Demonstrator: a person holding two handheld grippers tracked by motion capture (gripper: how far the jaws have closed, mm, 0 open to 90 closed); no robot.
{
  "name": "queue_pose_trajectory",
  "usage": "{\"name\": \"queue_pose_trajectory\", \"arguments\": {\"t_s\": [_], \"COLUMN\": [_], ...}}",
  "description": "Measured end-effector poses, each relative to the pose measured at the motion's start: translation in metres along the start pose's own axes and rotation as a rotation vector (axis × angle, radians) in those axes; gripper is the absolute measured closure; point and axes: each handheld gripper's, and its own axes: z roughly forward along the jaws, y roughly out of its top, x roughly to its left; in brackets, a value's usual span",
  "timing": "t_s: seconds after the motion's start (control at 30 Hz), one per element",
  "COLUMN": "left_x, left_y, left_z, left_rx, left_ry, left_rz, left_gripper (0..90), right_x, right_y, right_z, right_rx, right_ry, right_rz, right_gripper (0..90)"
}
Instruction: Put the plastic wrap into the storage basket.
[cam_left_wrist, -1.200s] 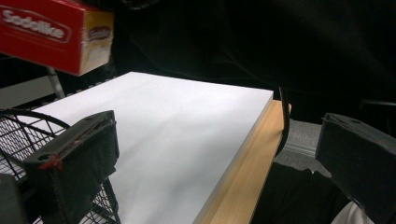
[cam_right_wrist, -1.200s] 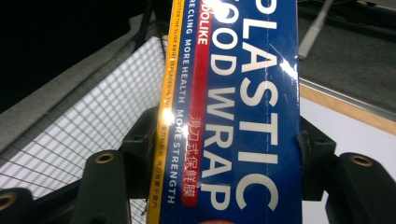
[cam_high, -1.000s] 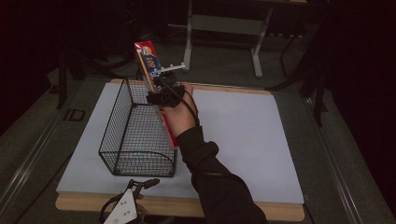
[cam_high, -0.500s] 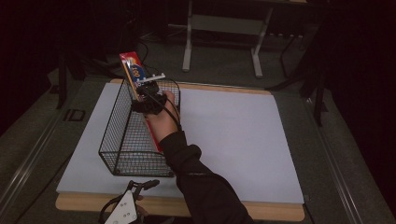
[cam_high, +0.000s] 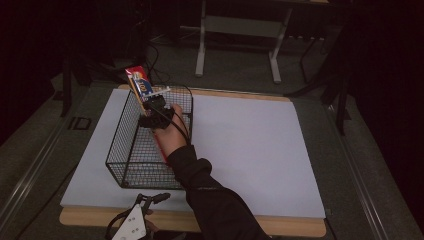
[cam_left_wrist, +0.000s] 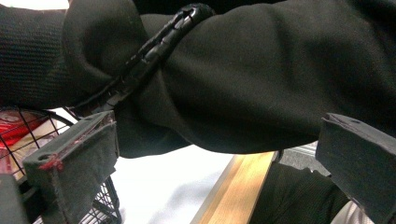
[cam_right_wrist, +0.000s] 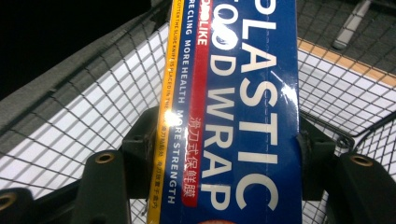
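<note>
Box (cam_right_wrist: 233, 107) of plastic food wrap, one only, was clamped between the two jaws of the right tool (cam_right_wrist: 224, 154), which pressed on its long sides; its blue face with white lettering, a red stripe and a yellow edge ran up the right gripper view. In the high view the box (cam_high: 140, 85) stood tilted, its upper end leaning away to the left above the far rim of one black wire basket (cam_high: 131, 150), while its lower red end reached down inside the basket along the right wall. The right tool (cam_high: 156, 111) sat over the far part of the basket, gripped by the person's right hand (cam_high: 171, 132), with a black sleeve (cam_high: 210, 200) running back to the near edge.

The basket stood on the left part of one white sheet (cam_high: 250, 145) that covered a wooden surface (cam_high: 290, 226), whose bare wood showed along the near and far edges.

The left tool (cam_high: 145, 212) lay low at the near edge of the surface, just in front of the basket. In the left gripper view its two jaws stood wide apart with nothing between them; beyond them was the black sleeve (cam_left_wrist: 243, 79) with a black cable (cam_left_wrist: 154, 51) across it, a corner of the basket (cam_left_wrist: 28, 126) at the left, and a strip of the wooden edge (cam_left_wrist: 238, 191).
</note>
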Motion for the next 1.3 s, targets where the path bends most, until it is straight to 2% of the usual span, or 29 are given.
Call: {"name": "queue_pose_trajectory", "arguments": {"t_s": [0.2,0.37,0.4,0.5,0.73,0.8,0.9,1.13,1.3], "left_x": [0.000,0.000,0.000,-0.001,0.000,0.000,0.000,0.000,0.000], "left_y": [0.000,0.000,0.000,0.000,0.000,0.000,0.000,0.000,0.000], "left_z": [0.000,0.000,0.000,0.000,0.000,0.000,0.000,0.000,0.000], "left_rx": [0.001,0.003,0.004,0.003,0.003,0.000,-0.001,0.003,0.000], "left_ry": [0.000,0.000,0.000,-0.001,0.004,0.006,0.006,0.006,0.009], "left_rz": [0.001,0.001,0.001,0.003,0.002,0.003,0.001,0.002,-0.003], "left_gripper": [0.0,0.0,0.0,0.0,0.0,0.0,0.0,0.0,0.0], "right_x": [-0.004,-0.004,-0.006,-0.003,-0.002,-0.003,-0.006,-0.011,-0.011], "right_y": [-0.006,-0.008,-0.009,-0.010,-0.014,-0.015,-0.021,-0.028,-0.031], "right_z": [0.007,0.006,0.006,0.007,0.008,0.010,0.015,0.021,0.023], "right_rx": [0.019,0.024,0.032,0.053,0.075,0.106,0.141,0.156,0.150], "right_ry": [-0.017,-0.008,0.011,0.000,0.005,-0.001,0.011,0.022,0.023], "right_rz": [-0.014,-0.014,0.007,-0.010,-0.014,-0.025,-0.015,0.005,-0.009], "right_gripper": [38.4,38.1,38.1,37.8,37.1,37.1,36.9,36.7,36.1]}}
